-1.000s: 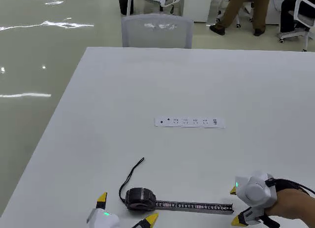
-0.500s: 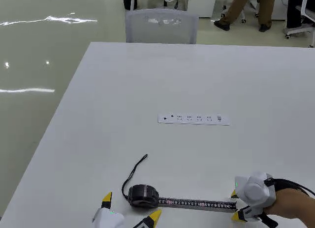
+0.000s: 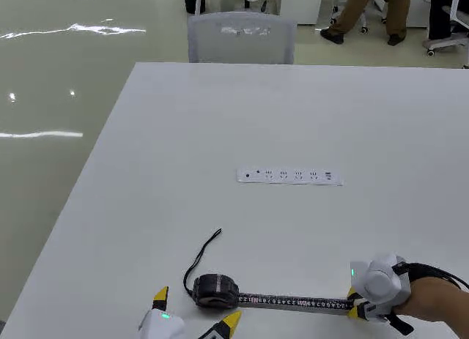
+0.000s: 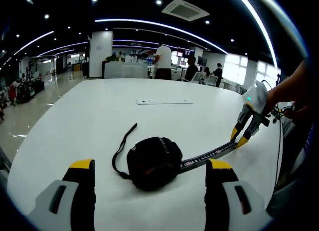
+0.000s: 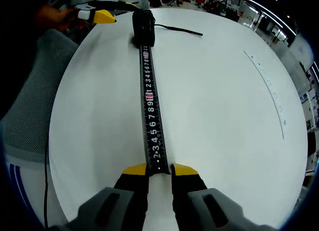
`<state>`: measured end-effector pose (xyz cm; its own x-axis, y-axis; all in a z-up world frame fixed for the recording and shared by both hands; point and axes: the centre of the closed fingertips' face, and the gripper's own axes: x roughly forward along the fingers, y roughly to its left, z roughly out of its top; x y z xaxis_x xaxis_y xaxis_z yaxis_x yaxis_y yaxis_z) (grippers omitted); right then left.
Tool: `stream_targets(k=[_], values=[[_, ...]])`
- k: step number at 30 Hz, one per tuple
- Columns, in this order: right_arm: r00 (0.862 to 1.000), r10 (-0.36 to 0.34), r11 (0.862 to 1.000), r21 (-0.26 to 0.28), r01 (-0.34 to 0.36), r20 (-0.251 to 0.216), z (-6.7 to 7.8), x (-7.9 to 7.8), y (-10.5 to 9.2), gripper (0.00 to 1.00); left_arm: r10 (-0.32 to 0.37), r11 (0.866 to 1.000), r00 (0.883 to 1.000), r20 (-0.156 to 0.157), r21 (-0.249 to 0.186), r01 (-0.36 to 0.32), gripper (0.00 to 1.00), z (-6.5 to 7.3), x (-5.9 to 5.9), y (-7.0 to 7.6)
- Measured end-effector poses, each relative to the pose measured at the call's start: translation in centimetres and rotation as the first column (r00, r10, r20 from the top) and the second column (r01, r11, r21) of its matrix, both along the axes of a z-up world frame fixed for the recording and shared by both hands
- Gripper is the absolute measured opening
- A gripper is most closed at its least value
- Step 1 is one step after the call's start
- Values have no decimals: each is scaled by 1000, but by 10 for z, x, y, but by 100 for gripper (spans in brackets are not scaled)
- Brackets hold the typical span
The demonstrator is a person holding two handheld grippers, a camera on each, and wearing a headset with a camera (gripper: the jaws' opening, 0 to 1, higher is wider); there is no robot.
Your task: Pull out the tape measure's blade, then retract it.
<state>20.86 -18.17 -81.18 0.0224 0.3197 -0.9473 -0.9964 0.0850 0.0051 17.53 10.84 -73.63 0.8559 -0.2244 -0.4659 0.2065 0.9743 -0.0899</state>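
Note:
A black tape measure case [image 3: 215, 290] lies near the table's front edge, its wrist strap [image 3: 202, 254] curling away from it. The blade [image 3: 293, 303] runs out flat to the right. My right gripper [image 3: 354, 307] is shut on the blade's end; in the right gripper view the yellow tips [image 5: 158, 168] pinch the blade [image 5: 149, 101], which leads to the case [image 5: 143, 24]. My left gripper [image 3: 194, 310] stands open just in front of the case, and the case [image 4: 152, 161] sits between its spread jaws without touching them. The right gripper [image 4: 244, 132] shows at the blade's far end.
A white power strip [image 3: 289, 176] lies flat mid-table. A grey chair [image 3: 240, 37] stands at the far edge of the white table [image 3: 220, 119], with people and office chairs beyond. The table's left edge drops to a shiny floor.
The right gripper's jaws, spread around the blade's end a second ago, have closed on it. Case, blade and left gripper stay put; the head camera has shifted a little.

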Motion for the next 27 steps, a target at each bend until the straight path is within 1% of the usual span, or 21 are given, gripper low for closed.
stream_targets(k=[5, 9, 12, 13, 15, 16, 21, 24, 26, 27], values=[[1000, 10, 1000, -8, -10, 7, 2, -1, 0, 16, 4, 1000, 1000, 2, -6, -4, 89, 1, 3, -2], [1000, -7, 1000, -10, 7, 2, 2, -1, 1, 15, 9, 1000, 1000, -16, -24, -9, 87, -4, 5, -6], [1000, -12, 1000, -8, 12, 0, 1, 0, 0, 14, 15, 999, 1000, -25, -35, -16, 85, -8, 10, -9], [1000, -18, 1000, -9, 18, -2, 0, 0, 0, 14, 21, 999, 999, -27, -33, -21, 85, -9, 12, -13], [1000, -15, 1000, -14, 15, 0, 0, 0, 0, 14, 35, 999, 999, -37, -39, -36, 85, -12, 15, -14], [1000, -18, 1000, -18, 18, -1, 0, -1, 0, 14, 43, 998, 998, -37, -39, -45, 85, -14, 17, -14], [1000, -28, 999, -28, 28, -5, -3, 1, -1, 14, 52, 998, 998, -41, -38, -54, 83, -17, 20, -20], [1000, -29, 999, -39, 28, -6, -3, 1, 0, 14, 60, 997, 997, -44, -40, -62, 81, -19, 21, -19], [999, -32, 998, -47, 32, -8, -2, 0, 0, 14, 74, 996, 996, -52, -51, -76, 81, -20, 22, -19], [999, -32, 998, -50, 32, -8, -1, 0, 1, 14, 74, 996, 996, -52, -50, -77, 80, -21, 24, -18]])
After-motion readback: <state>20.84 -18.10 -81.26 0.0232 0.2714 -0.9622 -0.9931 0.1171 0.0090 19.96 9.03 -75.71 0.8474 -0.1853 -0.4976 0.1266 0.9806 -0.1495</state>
